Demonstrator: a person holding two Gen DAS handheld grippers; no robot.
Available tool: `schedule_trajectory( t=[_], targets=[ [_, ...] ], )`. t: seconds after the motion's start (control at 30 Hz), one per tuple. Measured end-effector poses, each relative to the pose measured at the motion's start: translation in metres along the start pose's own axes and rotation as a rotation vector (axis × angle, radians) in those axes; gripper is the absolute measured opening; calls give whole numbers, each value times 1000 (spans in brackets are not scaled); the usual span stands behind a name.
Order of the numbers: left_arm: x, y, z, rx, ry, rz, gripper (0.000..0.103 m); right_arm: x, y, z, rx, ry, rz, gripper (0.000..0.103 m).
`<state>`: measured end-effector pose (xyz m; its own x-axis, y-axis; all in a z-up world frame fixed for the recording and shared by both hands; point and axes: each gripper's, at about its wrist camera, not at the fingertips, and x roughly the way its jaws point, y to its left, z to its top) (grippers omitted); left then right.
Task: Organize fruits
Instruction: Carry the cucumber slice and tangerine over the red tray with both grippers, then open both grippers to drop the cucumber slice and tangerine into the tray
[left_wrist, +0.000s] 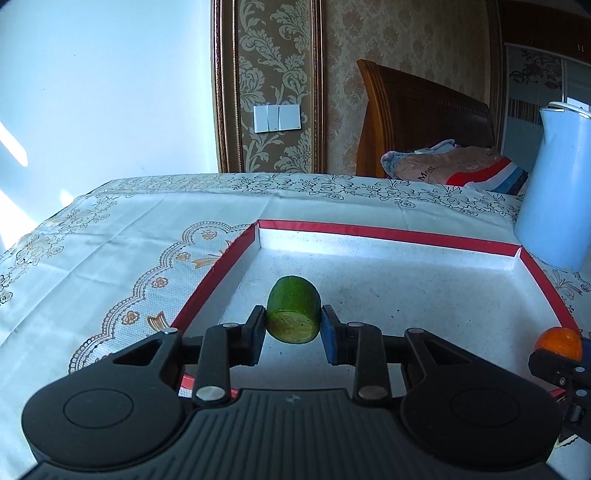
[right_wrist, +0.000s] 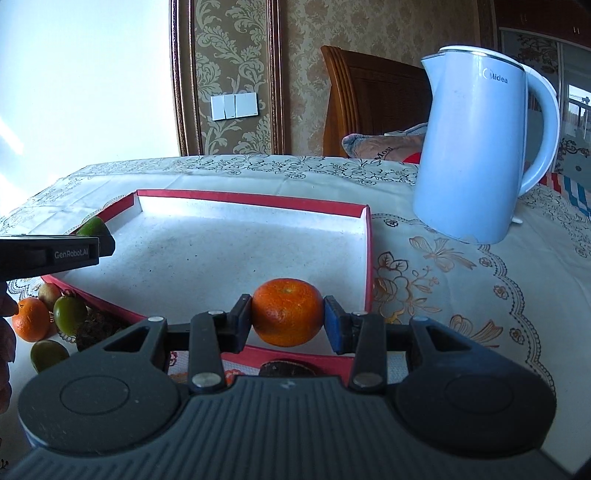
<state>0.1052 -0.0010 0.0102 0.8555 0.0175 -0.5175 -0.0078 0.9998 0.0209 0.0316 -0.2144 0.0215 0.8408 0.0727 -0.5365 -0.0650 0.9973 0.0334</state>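
Both claws hover above the red-rimmed tray (left_wrist: 388, 233): the left claw (left_wrist: 293, 320) pinches a green fruit piece (left_wrist: 293, 312), the right claw (right_wrist: 287, 318) a tangerine (right_wrist: 287, 312).

In the left wrist view the blue kettle (left_wrist: 550, 192) is cut off by the right edge, so its handle goes unseen, and the orange (left_wrist: 558, 342) at the right is partly covered by a dark claw. In the right wrist view the left claw's arm hides most of the green piece (right_wrist: 92, 226). A dark round thing (right_wrist: 286, 368) below the tray (right_wrist: 258, 199) is too covered to name.
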Motion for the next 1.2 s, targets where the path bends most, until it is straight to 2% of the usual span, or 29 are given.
schedule_trajectory(
  t=[0.53,0.97,1.2],
  targets=[
    [20,-1,-7,10,75,7,31,9,2,-2,-10,6,-20,38],
    [15,-7,-12,51,62,12,31,15,-1,-2,8,8,-19,39],
    [11,-4,-13,38,48,8,31,13,-3,-3,20,-3,-3,43]
  ],
)
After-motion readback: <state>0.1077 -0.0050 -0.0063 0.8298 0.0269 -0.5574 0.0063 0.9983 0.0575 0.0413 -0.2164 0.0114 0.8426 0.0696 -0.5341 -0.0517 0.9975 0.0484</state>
